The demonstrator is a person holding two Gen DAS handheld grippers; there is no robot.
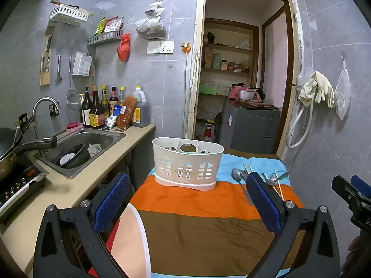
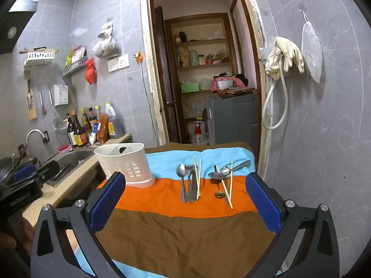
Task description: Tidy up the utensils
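Observation:
A white slotted utensil caddy (image 1: 187, 162) (image 2: 125, 164) stands upright on a striped cloth (image 1: 197, 227) (image 2: 185, 234), its compartments holding nothing I can see. To its right lie two loose piles: a spoon, fork and chopsticks (image 2: 191, 181) (image 1: 241, 183), and further right more spoons with chopsticks (image 2: 223, 180) (image 1: 274, 180). My left gripper (image 1: 187, 201) hovers open in front of the caddy. My right gripper (image 2: 185, 201) is open, short of the utensil piles, nothing between its blue pads. Each gripper shows at the edge of the other's view.
A counter with a steel sink (image 1: 81, 148), sauce bottles (image 1: 109, 108) and a stove with a pan (image 1: 14, 153) runs along the left. An open doorway (image 2: 208, 81) with shelves and a grey appliance lies behind the cloth. Rubber gloves (image 2: 285, 55) hang on the right wall.

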